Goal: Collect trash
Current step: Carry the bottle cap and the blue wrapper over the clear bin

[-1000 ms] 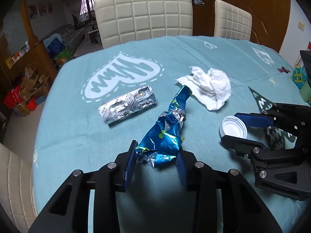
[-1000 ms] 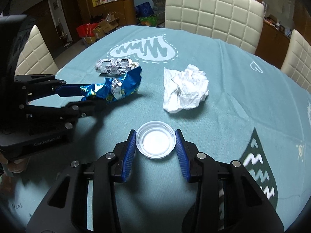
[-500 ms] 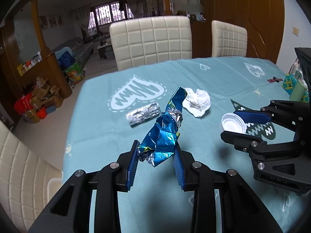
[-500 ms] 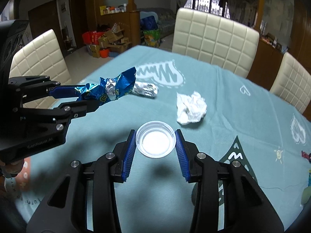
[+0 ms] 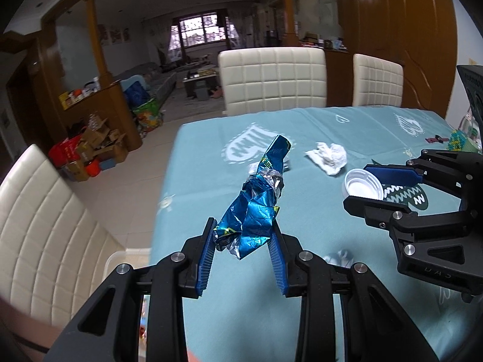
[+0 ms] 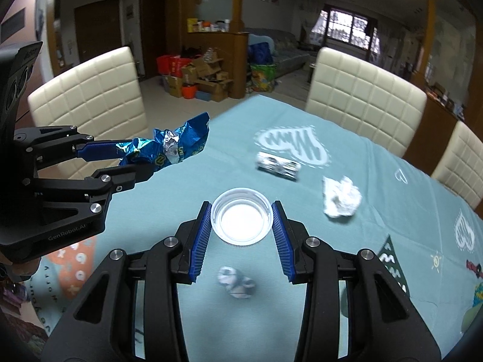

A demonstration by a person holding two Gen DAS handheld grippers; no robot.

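My left gripper (image 5: 243,242) is shut on a crumpled blue foil wrapper (image 5: 256,205) and holds it high above the teal tablecloth (image 5: 302,211); it also shows in the right wrist view (image 6: 169,147). My right gripper (image 6: 240,217) is shut on a white plastic lid (image 6: 240,214), lifted off the table; the lid shows in the left wrist view (image 5: 362,184). A crumpled white tissue (image 6: 341,196), a silver blister pack (image 6: 278,165) and a small crumpled paper ball (image 6: 237,282) lie on the table.
Cream padded chairs (image 5: 273,80) (image 6: 90,96) stand around the table. A white bin edge (image 5: 126,259) shows below the table's left side. Boxes and bags (image 5: 87,154) clutter the floor beyond. Small items (image 5: 459,140) sit at the table's right edge.
Both grippers have risen from the table, the left carrying the blue wrapper and the right carrying the white lid. The table items now look smaller and farther below.
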